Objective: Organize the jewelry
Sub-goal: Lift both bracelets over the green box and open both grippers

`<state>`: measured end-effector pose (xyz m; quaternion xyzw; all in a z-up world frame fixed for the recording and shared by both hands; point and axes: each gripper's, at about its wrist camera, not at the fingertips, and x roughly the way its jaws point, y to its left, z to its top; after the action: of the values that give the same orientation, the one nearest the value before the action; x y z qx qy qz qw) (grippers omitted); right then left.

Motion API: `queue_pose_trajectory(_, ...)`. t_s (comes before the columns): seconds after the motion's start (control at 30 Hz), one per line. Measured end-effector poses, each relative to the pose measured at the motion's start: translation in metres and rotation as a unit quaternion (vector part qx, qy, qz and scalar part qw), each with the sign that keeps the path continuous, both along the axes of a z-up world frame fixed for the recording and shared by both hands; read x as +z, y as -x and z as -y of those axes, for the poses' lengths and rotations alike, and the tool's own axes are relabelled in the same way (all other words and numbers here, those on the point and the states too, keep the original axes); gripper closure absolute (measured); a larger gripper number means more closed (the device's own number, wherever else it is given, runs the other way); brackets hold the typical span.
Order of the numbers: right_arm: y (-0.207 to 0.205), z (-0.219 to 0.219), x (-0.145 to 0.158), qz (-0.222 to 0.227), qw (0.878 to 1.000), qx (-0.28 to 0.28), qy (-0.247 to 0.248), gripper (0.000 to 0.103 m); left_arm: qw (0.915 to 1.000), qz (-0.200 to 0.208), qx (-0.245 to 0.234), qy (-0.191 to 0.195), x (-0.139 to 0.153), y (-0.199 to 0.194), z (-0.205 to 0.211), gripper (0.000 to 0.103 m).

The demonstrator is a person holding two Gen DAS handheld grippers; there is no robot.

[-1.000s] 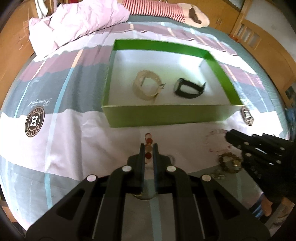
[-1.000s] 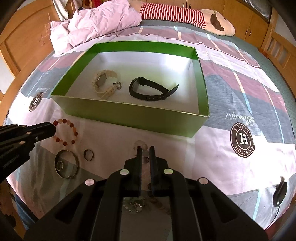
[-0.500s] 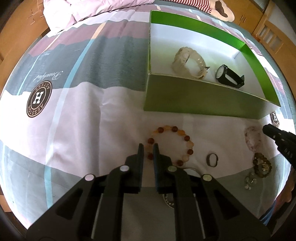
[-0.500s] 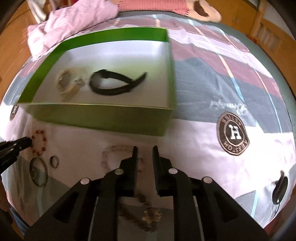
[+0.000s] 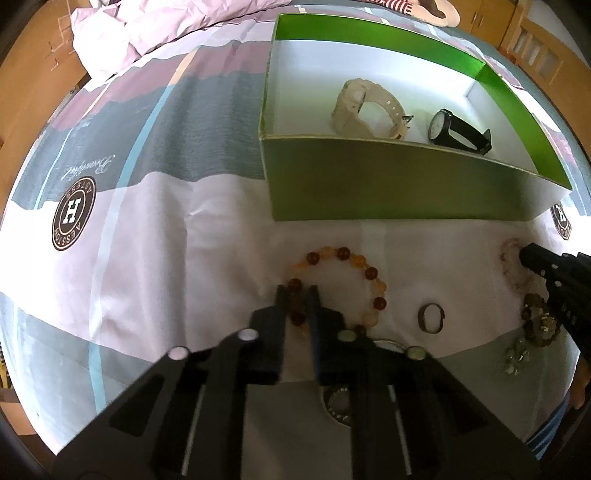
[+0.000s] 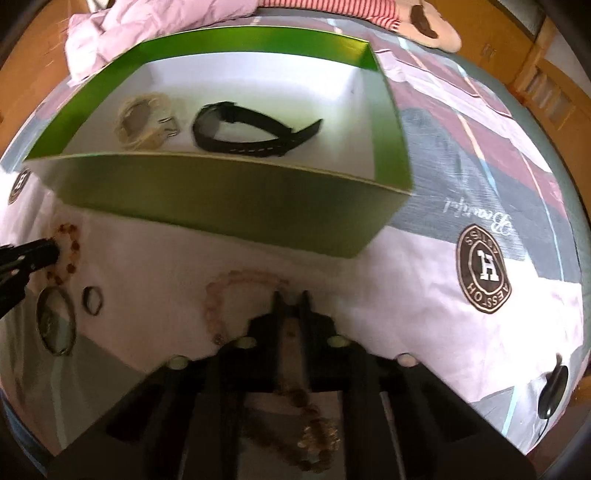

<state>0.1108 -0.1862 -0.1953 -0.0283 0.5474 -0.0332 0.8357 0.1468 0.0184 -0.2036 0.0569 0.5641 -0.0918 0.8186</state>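
Observation:
A green box (image 5: 388, 177) (image 6: 221, 192) holds a beige watch (image 5: 364, 109) (image 6: 147, 120) and a black watch (image 5: 458, 131) (image 6: 251, 134). On the bedsheet in front lies an amber bead bracelet (image 5: 343, 288) (image 6: 68, 251). My left gripper (image 5: 297, 291) has its fingers close around the bracelet's left side, beads between them. A pale pink bead bracelet (image 6: 236, 295) (image 5: 511, 258) lies before my right gripper (image 6: 290, 295), whose narrow fingers straddle its right side. Whether either grips is unclear.
A small ring (image 5: 430, 317) (image 6: 91, 301), a metal bangle (image 6: 55, 325), a brown bead bracelet (image 5: 539, 325) (image 6: 314, 439) and a small pale trinket (image 5: 515, 356) lie on the sheet. A pink duvet (image 5: 147, 26) is bunched at the far end. Wooden bed frame surrounds.
Both grippers moved closer to the sheet. The left fingers now straddle the amber bracelet; the right fingers reached the pink bracelet.

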Motion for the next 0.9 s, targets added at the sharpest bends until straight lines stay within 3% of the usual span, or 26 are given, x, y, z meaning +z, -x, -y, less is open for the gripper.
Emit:
queue_pose_trajectory(0.17, 0.012, -0.006, 0.022, 0.022, 1.000, 0.010, -0.007, 0.095, 0.9999, 0.014, -0.002, 0.010, 0.016, 0.008, 0.001, 0.095)
queue_pose_trajectory(0.53, 0.027, -0.007, 0.126, 0.127, 0.991, 0.026, -0.040, 0.095, 0.9931, 0.103, -0.028, 0.049, 0.117, 0.026, 0.017, 0.095)
queue_pose_trajectory(0.77, 0.000, -0.003, 0.176, 0.178, 0.983, 0.021, -0.037, 0.095, 0.9873, 0.142, -0.038, 0.062, 0.165, 0.004, 0.034, 0.095)
queue_pose_trajectory(0.9, -0.022, 0.000, 0.188, 0.195, 0.980, 0.009, -0.043, 0.095, 0.9849, 0.156, -0.036, 0.066, 0.180, -0.018, 0.043, 0.095)
